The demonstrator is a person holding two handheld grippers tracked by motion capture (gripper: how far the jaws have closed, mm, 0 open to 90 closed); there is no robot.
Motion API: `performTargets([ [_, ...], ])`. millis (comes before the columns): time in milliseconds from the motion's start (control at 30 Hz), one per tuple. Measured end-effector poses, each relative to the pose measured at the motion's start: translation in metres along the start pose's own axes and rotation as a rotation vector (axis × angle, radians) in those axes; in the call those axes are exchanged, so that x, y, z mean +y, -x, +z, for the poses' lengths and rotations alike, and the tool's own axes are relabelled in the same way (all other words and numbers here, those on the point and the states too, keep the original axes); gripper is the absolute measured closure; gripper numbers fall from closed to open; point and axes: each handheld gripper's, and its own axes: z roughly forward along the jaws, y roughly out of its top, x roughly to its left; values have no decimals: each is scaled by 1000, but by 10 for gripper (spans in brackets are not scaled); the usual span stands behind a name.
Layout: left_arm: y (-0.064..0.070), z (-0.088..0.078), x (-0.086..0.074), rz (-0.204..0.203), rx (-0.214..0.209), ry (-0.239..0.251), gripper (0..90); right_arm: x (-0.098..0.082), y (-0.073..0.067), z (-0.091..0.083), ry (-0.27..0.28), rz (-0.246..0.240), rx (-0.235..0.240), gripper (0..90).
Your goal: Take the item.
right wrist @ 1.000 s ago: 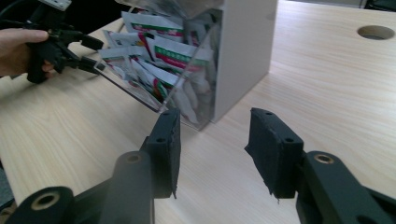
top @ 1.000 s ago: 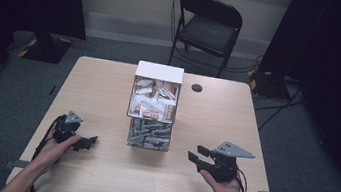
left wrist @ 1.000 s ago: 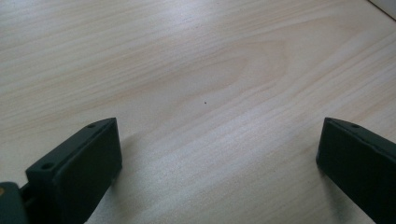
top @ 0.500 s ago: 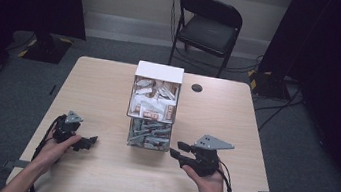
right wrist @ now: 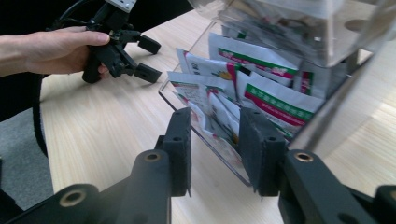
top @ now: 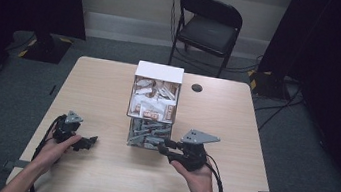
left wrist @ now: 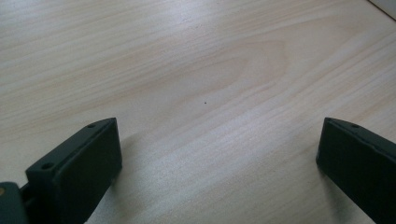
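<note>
A clear two-tier dispenser point(top: 151, 123) stands mid-table with a white lid. Its upper tier holds brown-and-white sachets point(top: 153, 101). The lower tray holds green-printed sachets point(top: 147, 134) point(right wrist: 261, 93). My right gripper point(top: 162, 146) point(right wrist: 217, 122) points left at the lower tray's front right corner. Its jaws have just been closing and stand a narrow gap apart, with the sachets' ends showing beyond the gap; no pad visibly presses on one. My left gripper point(top: 90, 143) point(left wrist: 219, 135) point(right wrist: 149, 59) rests low at the table's front left, jaws wide open over bare wood.
A black folding chair point(top: 208, 25) stands beyond the far edge. A small round hole point(top: 197, 87) sits in the wooden table point(top: 253, 138) behind the dispenser on the right. Cables trail from both grippers toward the near edge.
My right gripper has slid left across the table to the dispenser's lower tray, and its jaws have narrowed. The left hand has stayed put.
</note>
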Motion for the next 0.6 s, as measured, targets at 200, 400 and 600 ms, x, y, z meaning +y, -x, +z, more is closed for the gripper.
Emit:
performTargets([
  [200, 0, 0, 0, 0, 0, 0, 0, 4, -3, 11, -13, -14, 23, 657],
  [400, 0, 0, 0, 0, 0, 0, 0, 5, -3, 23, -26, -17, 34, 668],
  [600, 0, 0, 0, -3, -2, 1, 0, 4, -2, 32, -40, -18, 33, 677],
])
